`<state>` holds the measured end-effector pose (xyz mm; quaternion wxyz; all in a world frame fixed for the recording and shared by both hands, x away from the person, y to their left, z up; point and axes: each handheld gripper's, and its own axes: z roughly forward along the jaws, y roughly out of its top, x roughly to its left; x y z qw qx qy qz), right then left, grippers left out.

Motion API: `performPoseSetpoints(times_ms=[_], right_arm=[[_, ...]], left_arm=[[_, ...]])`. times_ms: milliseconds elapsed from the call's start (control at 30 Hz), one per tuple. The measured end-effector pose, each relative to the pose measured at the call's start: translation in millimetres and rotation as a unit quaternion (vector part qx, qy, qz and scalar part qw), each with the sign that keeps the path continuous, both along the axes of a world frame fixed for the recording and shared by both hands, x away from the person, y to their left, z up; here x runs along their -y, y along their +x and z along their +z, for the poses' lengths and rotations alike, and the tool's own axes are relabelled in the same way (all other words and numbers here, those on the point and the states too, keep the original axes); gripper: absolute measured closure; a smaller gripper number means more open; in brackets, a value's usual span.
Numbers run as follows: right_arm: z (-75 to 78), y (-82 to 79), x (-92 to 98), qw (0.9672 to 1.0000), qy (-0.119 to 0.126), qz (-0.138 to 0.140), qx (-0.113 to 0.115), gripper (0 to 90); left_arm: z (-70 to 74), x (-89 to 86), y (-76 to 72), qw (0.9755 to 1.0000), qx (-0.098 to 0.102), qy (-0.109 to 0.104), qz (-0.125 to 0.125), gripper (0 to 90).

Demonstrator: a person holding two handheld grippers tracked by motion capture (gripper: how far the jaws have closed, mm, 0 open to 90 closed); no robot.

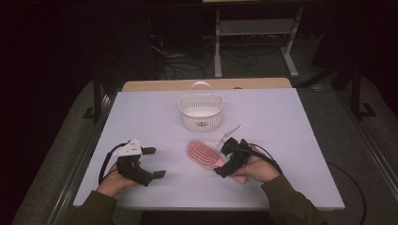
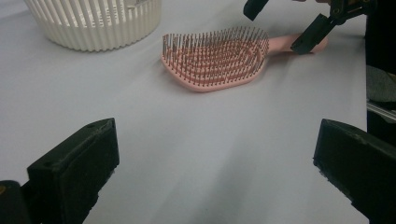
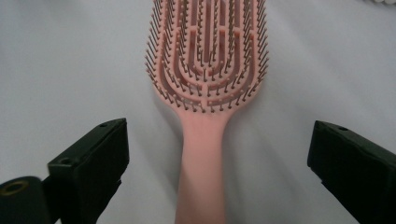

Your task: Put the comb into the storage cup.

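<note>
Right claw straddles pink hairbrush handle, untouched.

High view: above the near edge, facing forward and down over the tabletop. Both gripper views: low, close, sharing the pink hairbrush.

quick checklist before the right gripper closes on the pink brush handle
1. Handle of the hairbrush centred between the jaws of the right gripper: ok.
2. Jaws wide open, pads clear of the handle on both sides: ok.
3. Hairbrush lying flat on the table, bristles up: ok.
4. Left gripper open and apart from the hairbrush: ok.
5. Basket upright beyond the brush head, not touching it: ok.
6. Jaws low enough to catch the handle: cannot tell.
</note>
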<state>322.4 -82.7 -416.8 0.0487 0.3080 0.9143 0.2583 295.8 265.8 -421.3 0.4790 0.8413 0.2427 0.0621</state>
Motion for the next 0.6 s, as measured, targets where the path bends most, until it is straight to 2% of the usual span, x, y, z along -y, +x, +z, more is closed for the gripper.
performPoseSetpoints(times_ms=[67,167,267,600], right_arm=[[-0.4,0.2,0.1,1.0,-0.002,0.0,-0.001,6.6],[-2.1,0.6,0.4,0.9999,-0.009,0.0,-0.007,12.6],[-2.8,0.6,-0.3,0.9999,-0.011,-0.001,-0.009,13.6],[-3.9,0.6,-1.3,0.9996,-0.016,0.004,-0.024,29.9]], left_arm=[[-0.1,0.0,0.0,1.0,0.0,0.0,0.0,0.0],[-0.1,0.1,0.0,1.0,0.0,0.0,0.0,0.0],[-0.1,-0.1,0.2,1.0,0.0,0.001,0.0,0.0],[-0.2,0.3,0.0,1.0,0.0,0.001,0.0,0.0]])
